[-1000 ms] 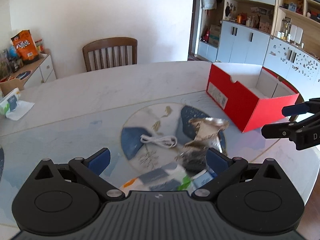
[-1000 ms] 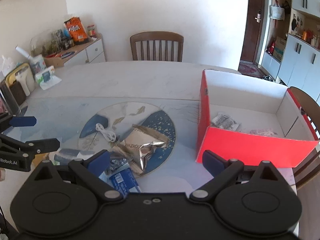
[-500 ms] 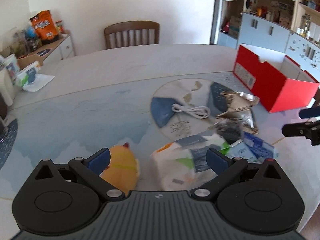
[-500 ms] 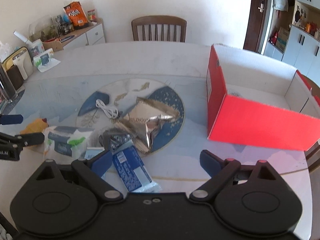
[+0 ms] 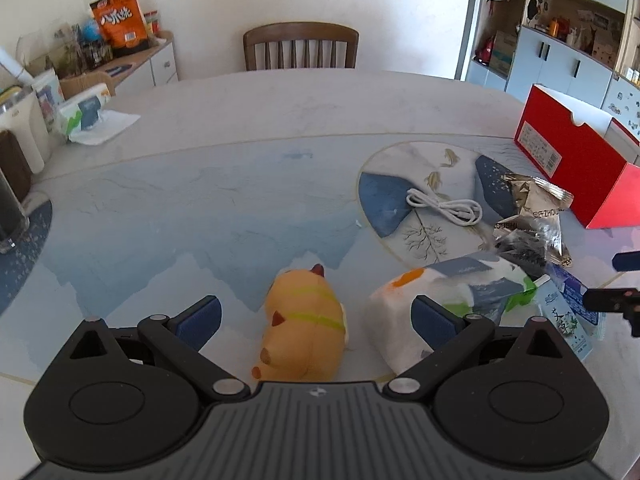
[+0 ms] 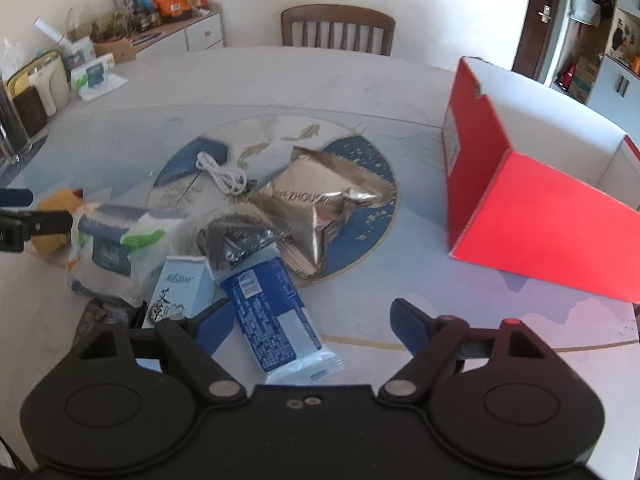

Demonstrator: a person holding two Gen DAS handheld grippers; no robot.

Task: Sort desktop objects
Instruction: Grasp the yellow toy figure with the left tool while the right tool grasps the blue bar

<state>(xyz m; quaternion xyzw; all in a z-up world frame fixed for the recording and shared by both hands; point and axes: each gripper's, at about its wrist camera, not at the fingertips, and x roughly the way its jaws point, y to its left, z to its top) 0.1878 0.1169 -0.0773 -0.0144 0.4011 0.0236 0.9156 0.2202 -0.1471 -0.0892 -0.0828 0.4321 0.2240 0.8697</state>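
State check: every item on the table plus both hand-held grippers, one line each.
left hand-held gripper: open, plush toy between the jaws, pads not touching it
right hand-held gripper: closing, blue packet between the jaws, not gripped yet
plush toy: lying on the table
blue packet: flat, sealed
silver foil bag: crumpled, lying flat
tissue pack: lying on its side
white cable: coiled, loose
red box: open-topped

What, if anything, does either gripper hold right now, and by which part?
Nothing is held. The left gripper stands open over the orange plush toy; the right gripper is closing around the blue packet, pads not yet touching.
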